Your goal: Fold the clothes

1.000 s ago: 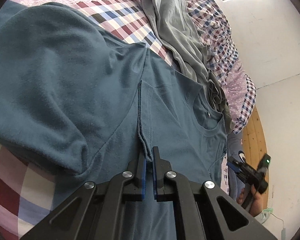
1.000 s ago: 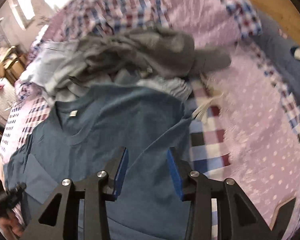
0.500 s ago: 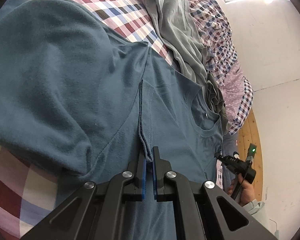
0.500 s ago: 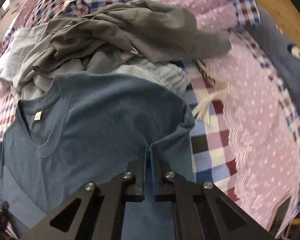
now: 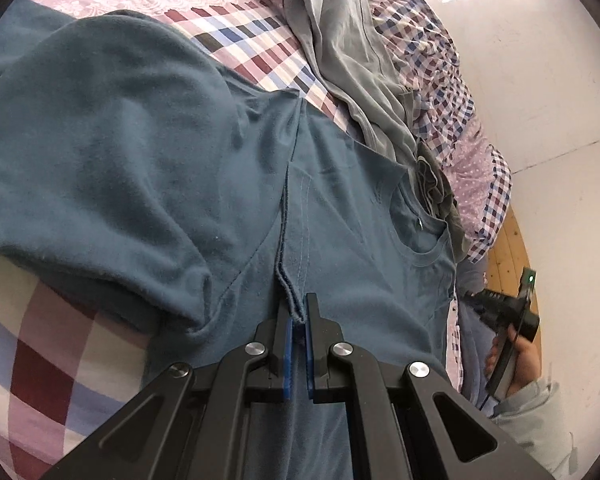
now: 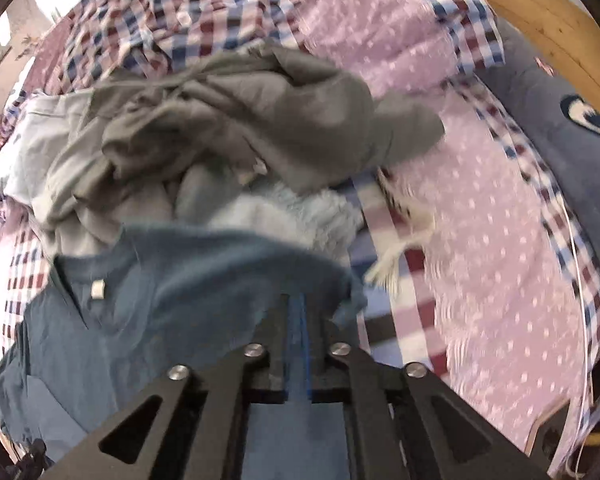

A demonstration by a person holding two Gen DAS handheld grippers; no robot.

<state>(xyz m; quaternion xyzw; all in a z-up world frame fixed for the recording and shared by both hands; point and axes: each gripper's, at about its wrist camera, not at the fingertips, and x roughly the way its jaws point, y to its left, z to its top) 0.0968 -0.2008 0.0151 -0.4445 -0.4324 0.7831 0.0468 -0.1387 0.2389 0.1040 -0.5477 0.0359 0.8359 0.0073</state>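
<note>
1. I hold the left hand-held gripper (image 5: 297, 322) clenched on a raised edge fold of the blue T-shirt (image 5: 148, 168), at the sleeve seam on my left of the collar (image 5: 424, 240).
2. I hold the right hand-held gripper (image 6: 298, 312) clenched on the shirt's opposite sleeve edge, on my right of the collar (image 6: 76, 276).
3. The T-shirt lies spread on the bed (image 6: 480, 208), collar towards the heap of grey clothes (image 6: 260, 120), which lies just beyond the collar.
4. I judge the step in hand to be the side fold: both sleeve edges are secured, none laid over yet.
5. The next move calls for lifting both edges together and carrying them towards the collar line with even tension, keeping clear of the grey heap.
</note>
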